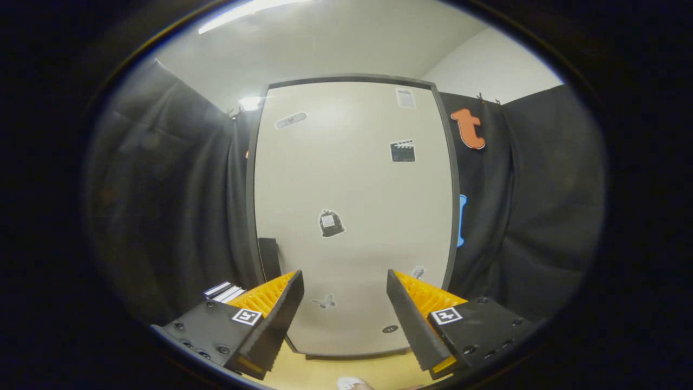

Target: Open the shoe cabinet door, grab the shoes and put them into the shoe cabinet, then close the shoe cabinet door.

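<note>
The shoe cabinet [352, 216] stands upright straight ahead of the fingers, its single pale door [357, 184] shut inside a dark frame and taking up most of the space between the black cloth walls. A dark handle [269, 259] sits on the door's left edge, just beyond the left finger. Six small stickers dot the door; their pictures are too small to make out. The gripper [345, 303] has its two fingers spread wide, holding nothing and touching nothing. Below them, on the yellowish floor [335, 371], a pale object [351, 384] is cut off, and whether it is a shoe cannot be told.
</note>
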